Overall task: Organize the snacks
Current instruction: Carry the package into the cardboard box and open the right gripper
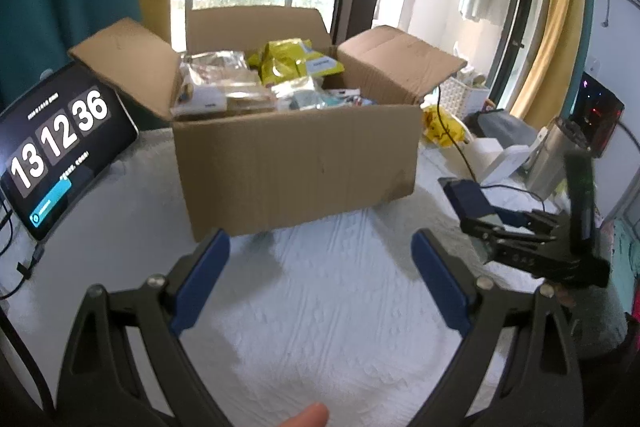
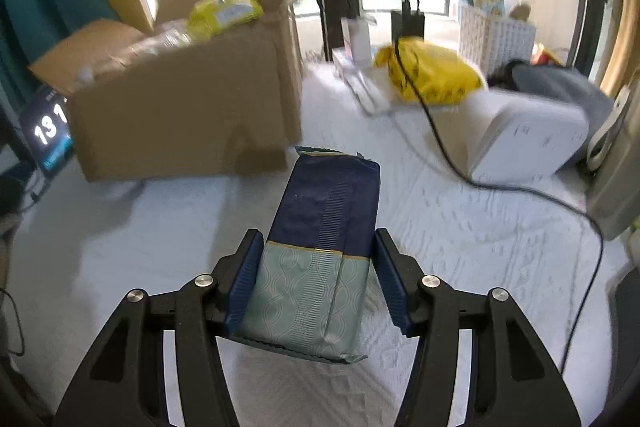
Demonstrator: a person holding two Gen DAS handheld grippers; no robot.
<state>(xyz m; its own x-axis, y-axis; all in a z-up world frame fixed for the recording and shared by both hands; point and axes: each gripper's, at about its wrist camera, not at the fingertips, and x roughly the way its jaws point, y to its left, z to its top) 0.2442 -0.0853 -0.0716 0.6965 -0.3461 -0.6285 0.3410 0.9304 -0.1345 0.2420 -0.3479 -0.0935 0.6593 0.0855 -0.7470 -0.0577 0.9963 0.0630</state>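
The snack pack (image 2: 320, 251), a navy and pale green foil packet, is sitting lengthwise between the pads of the right gripper (image 2: 316, 279), clenched at its green end while the navy end is pointing out toward twelve o'clock, hanging above the white quilted cloth (image 2: 460, 247). The cardboard box (image 1: 296, 163) is standing open at about eleven o'clock from that gripper, already heaped with yellow bags (image 1: 292, 61) and clear packets. The left gripper (image 1: 320, 279) is hovering spread wide with nothing in it, facing the box at twelve o'clock. I'd judge the foil is looking slick and the grip is sitting near one end, so the long free end may be levering the pack loose if it is swung quickly; the black cable (image 2: 436, 131) running at two o'clock could be snagging a low sweep, and the crowded box may be leaving little room. The right wrist view is showing the pack's seam and the grip on it; the left view is showing only a dark end of it at three o'clock, but is revealing the box's contents and the tablet clock (image 1: 60, 147) at nine o'clock.
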